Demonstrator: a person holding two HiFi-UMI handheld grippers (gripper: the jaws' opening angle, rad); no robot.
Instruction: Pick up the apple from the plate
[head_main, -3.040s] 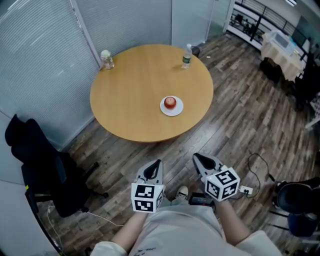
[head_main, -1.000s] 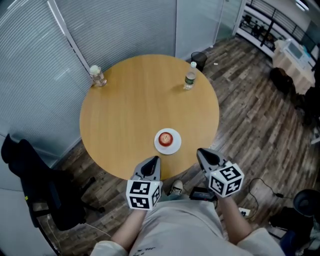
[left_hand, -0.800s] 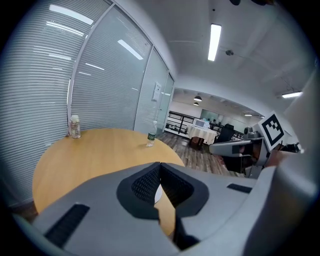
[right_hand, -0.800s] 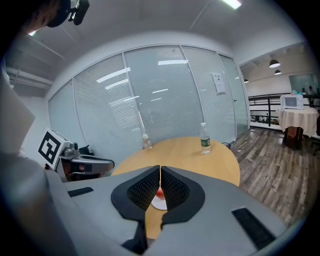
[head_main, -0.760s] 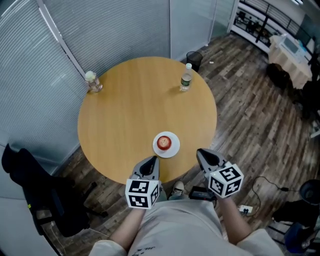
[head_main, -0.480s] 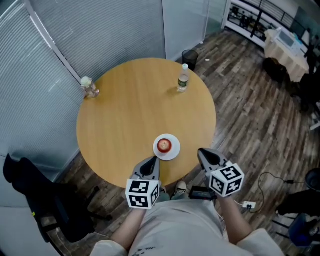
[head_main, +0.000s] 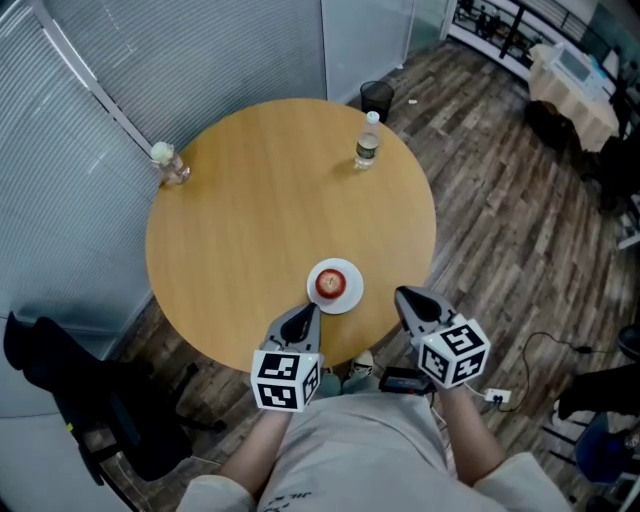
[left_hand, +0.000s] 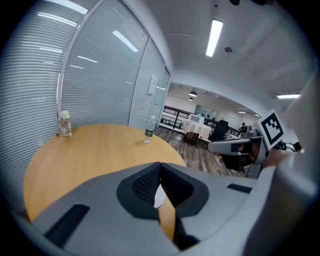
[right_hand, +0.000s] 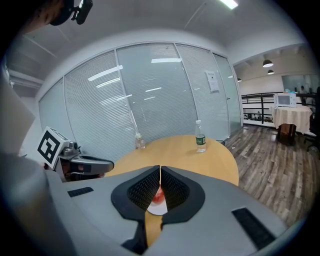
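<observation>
A round wooden table (head_main: 250, 220) fills the middle of the head view. It stands on dark plank flooring (head_main: 500, 220), beside a glass wall with blinds (head_main: 150, 60). A black chair (head_main: 85, 390) stands off the table's left near edge, and a small black bin (head_main: 377, 98) sits on the floor just past the far edge.

The person stands at the near edge with a gripper in each hand, both held low over the rim of the table and pointing across it. The left gripper (head_main: 306, 314) has its jaws pressed together with nothing between them; its own view (left_hand: 160, 168) shows the pads meeting along one line. The right gripper (head_main: 404, 297) has its jaws together too and is just as empty, as its own view (right_hand: 160, 171) shows.

A clear water bottle (head_main: 367, 141) stands upright near the far right edge, and a small jar-like bottle (head_main: 165, 163) stands near the far left edge, both well apart from the grippers.

A white plate (head_main: 350, 297) lies near the table's near edge, between the two gripper tips and slightly ahead of them. The left tip is just beside its near-left rim; the right tip is a little farther off, to its right.

The red apple (head_main: 331, 284) sits in the middle of the plate, untouched by either gripper. In the right gripper view, the apple (right_hand: 158, 195) shows through the slit below the closed jaws, straight ahead.
</observation>
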